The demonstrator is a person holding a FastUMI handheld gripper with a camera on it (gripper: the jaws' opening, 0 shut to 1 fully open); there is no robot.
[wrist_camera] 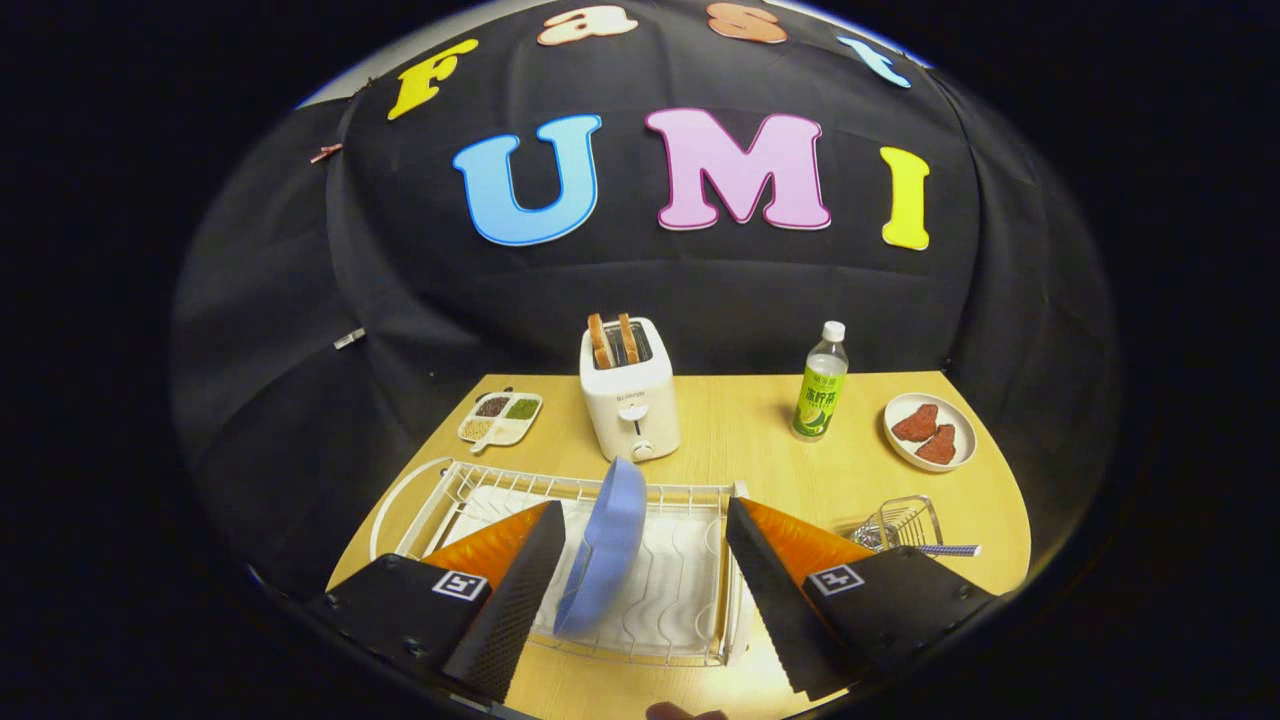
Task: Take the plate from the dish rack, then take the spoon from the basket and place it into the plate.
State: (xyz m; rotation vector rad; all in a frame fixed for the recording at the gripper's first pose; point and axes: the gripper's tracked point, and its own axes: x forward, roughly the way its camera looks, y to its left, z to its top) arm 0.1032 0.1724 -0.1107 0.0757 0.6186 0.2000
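While the gripper (640, 590) hovered above the near edge of the wooden table (740, 440), its fingers (520, 590) stood wide apart, holding nothing. The blue plate (603, 548) stood on edge in the white dish rack (690, 600), between the fingers and nearer the left one; whether it touched that finger I cannot tell. At two o'clock from the plate sat the wire basket (903, 522), the spoon (945, 550) handle poking from it. A white toaster (630, 400) stood at twelve o'clock beyond the rack.
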